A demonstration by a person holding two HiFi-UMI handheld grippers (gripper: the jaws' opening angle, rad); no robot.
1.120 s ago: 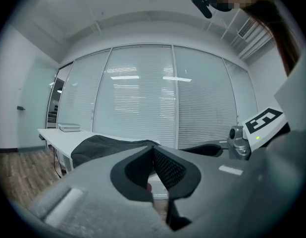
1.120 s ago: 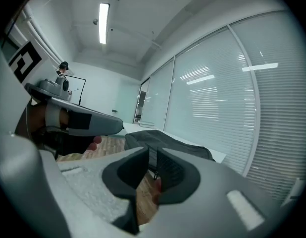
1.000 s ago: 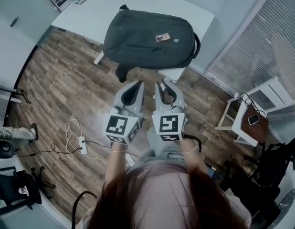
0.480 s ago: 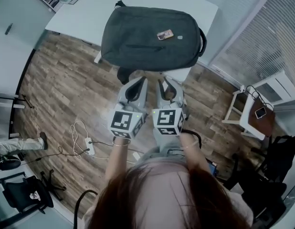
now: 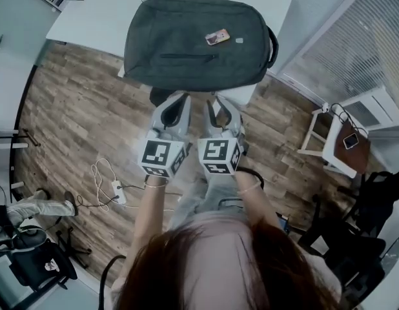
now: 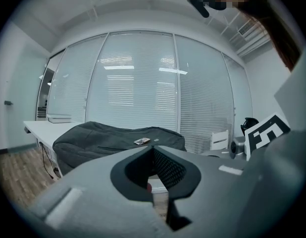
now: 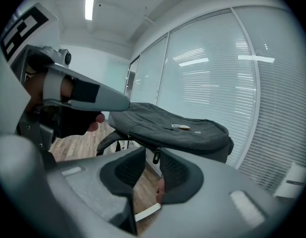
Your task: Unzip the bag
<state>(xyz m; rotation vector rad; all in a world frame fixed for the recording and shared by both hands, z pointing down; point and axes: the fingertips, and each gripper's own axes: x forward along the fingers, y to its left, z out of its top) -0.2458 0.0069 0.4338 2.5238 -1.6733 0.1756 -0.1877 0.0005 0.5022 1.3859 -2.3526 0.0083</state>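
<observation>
A dark grey backpack (image 5: 193, 41) lies flat on a white table (image 5: 90, 15), with a small tag (image 5: 217, 37) on top. Both grippers hover side by side just short of its near edge. My left gripper (image 5: 176, 103) is shut with nothing in it; in its own view the bag (image 6: 108, 139) lies ahead of its jaws (image 6: 153, 151). My right gripper (image 5: 219, 106) has its jaws opening. Through their gap (image 7: 152, 158) a zipper pull (image 7: 156, 154) hangs at the bag's edge (image 7: 178, 130), and the pads do not press on it.
A small white side table (image 5: 328, 144) with a phone (image 5: 350, 141) stands to the right by the window blinds. A power strip and cables (image 5: 115, 191) lie on the wood floor at left. A person's legs (image 5: 38, 204) and an office chair (image 5: 31, 263) are at lower left.
Both grippers have come forward, closer to the backpack's near edge. The bag has not moved on the table.
</observation>
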